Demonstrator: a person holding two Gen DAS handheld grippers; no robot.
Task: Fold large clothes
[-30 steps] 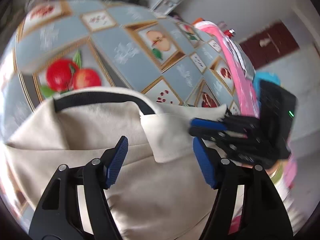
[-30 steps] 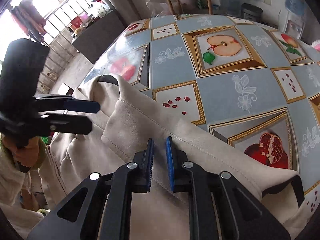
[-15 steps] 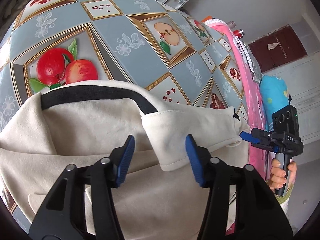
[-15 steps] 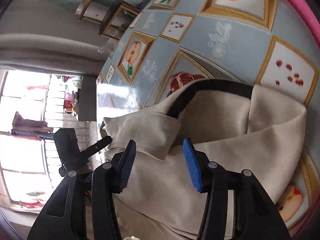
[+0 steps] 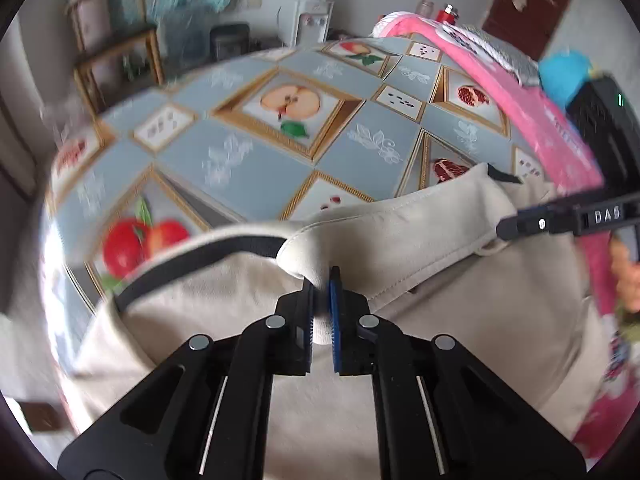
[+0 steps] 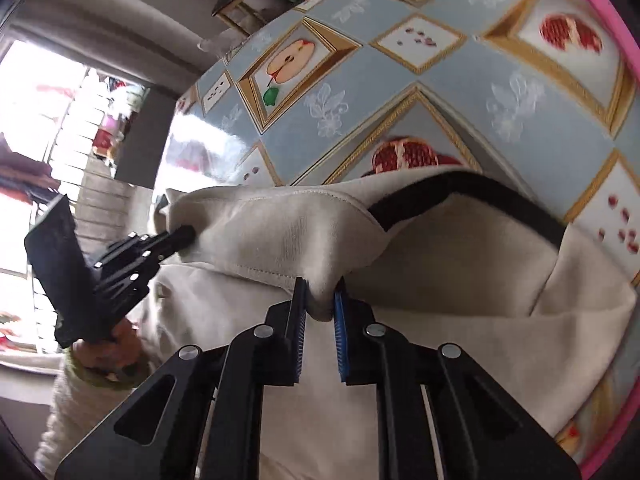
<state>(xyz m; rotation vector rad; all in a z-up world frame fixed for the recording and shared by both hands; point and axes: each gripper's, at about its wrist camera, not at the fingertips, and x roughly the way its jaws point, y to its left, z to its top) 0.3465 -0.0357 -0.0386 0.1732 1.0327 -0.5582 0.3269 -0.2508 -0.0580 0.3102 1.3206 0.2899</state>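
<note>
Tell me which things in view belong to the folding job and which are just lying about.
Job:
- cream garment
- left gripper, shut on the garment, jaws just closed
- right gripper, shut on the garment, jaws just closed

Lying about:
- fruit-print tablecloth
- pink cloth
- wooden shelf
- water dispenser

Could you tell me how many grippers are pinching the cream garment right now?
2. The left gripper is shut on the folded edge of the cream garment near its dark collar band; the right gripper is shut on the same edge further along.
</note>
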